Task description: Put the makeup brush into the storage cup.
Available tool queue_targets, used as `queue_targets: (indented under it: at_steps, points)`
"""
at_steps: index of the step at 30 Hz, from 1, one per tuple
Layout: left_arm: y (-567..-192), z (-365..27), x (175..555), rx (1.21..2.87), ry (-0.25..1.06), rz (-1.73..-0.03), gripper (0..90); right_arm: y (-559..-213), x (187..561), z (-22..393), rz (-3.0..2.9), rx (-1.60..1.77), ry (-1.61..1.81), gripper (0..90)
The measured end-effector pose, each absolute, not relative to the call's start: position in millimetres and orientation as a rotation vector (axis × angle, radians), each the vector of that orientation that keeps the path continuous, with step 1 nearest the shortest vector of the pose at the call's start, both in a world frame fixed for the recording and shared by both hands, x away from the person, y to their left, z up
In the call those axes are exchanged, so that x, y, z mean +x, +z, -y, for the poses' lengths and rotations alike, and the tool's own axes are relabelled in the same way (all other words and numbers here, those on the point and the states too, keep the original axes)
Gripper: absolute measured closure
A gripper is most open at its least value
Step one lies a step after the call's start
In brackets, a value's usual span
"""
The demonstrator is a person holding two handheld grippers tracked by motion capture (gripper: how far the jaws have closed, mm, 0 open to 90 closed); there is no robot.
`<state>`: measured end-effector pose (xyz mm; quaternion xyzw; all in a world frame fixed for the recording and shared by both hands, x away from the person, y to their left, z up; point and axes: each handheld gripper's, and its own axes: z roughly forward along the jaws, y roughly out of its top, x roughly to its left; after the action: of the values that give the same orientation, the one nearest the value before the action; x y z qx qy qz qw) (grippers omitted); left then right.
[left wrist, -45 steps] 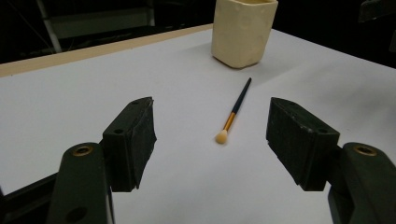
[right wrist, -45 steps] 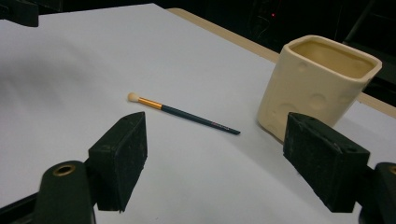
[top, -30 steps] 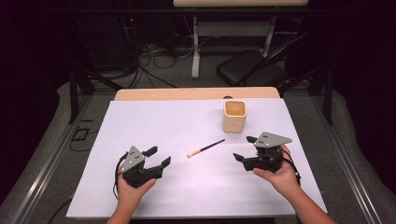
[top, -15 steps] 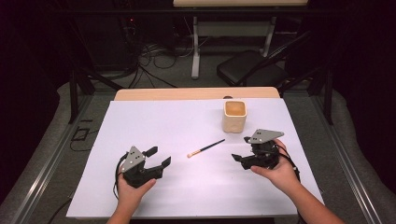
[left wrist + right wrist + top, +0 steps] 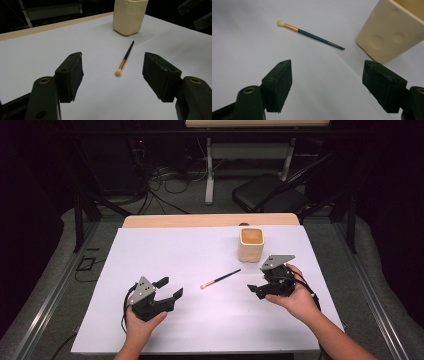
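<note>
A thin makeup brush (image 5: 220, 278) with a dark handle, gold ferrule and pale tip lies flat near the middle of the white table (image 5: 180, 255). Just beyond its handle end stands a cream cup (image 5: 250, 244), upright. My left gripper (image 5: 170, 289) hovers open at the front left, jaws pointing toward the brush (image 5: 124, 59) and cup (image 5: 128, 15). My right gripper (image 5: 261, 282) is open at the front right, tilted down, with the brush (image 5: 310, 34) ahead and the cup (image 5: 390, 32) close on its right. Neither gripper holds anything.
A tan wooden strip (image 5: 210, 220) runs along the table's far edge. Beyond it are a dark chair (image 5: 267, 196), a desk frame and floor cables. Metal rails flank the table on both sides.
My right gripper has shifted left and forward toward the brush and tipped downward. The left gripper, brush and cup have stayed where they were.
</note>
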<state>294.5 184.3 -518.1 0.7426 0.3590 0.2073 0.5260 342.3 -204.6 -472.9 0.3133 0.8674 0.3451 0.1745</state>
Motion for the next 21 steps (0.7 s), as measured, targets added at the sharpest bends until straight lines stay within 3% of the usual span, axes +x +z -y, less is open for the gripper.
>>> queue_targets:
  at_steps: [21]
  points:
    - [-518.2, -183.9, 294.6, 1.781, 0.497, -0.857, 32.8, -474.7, 355.3, 193.6, -2.65, 0.891, 0.708, 26.4]
